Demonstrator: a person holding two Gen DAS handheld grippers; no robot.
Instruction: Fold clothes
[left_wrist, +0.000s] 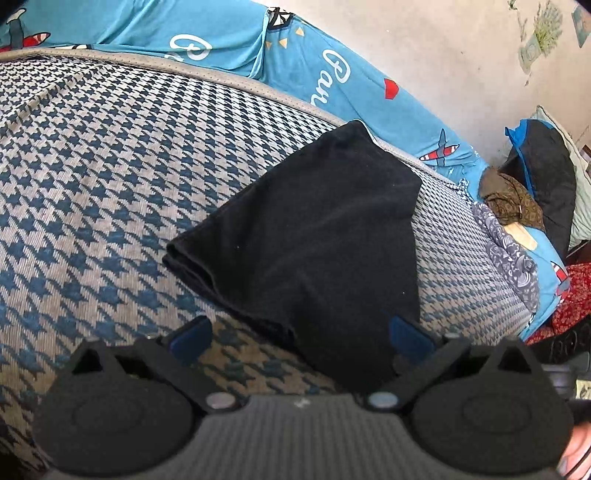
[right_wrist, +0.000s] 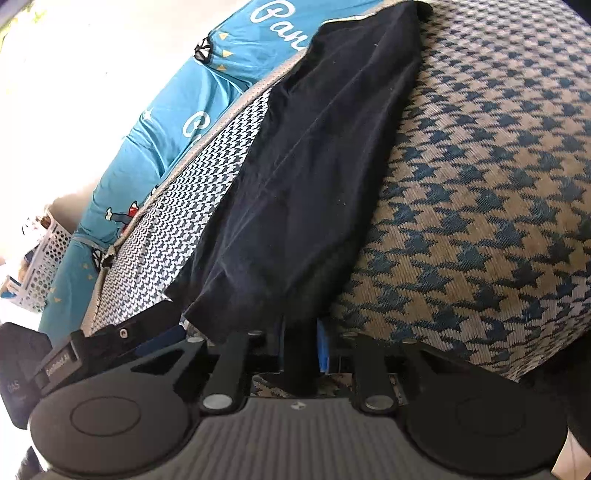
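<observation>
Left to right, your stock reads:

1. Your left gripper (left_wrist: 301, 338): jaws spread wide, blue fingertips (left_wrist: 190, 339) low over the houndstooth cover (left_wrist: 92, 177), gripping nothing.
2. Black garment (left_wrist: 314, 236): folded, flat on that cover near its grey-edged far side, with the blue printed sheet (left_wrist: 229, 37) beyond.
3. Your right gripper (right_wrist: 299, 339): jaws pressed together, pinching the garment's near edge.
4. Clothes heap (left_wrist: 517, 199): far right.

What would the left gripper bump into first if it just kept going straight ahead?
Most likely the black garment, folded on the houndstooth cover. The left gripper is open, and the garment's near edge already lies between its fingers. Depth is hard to judge through the fisheye.
</observation>
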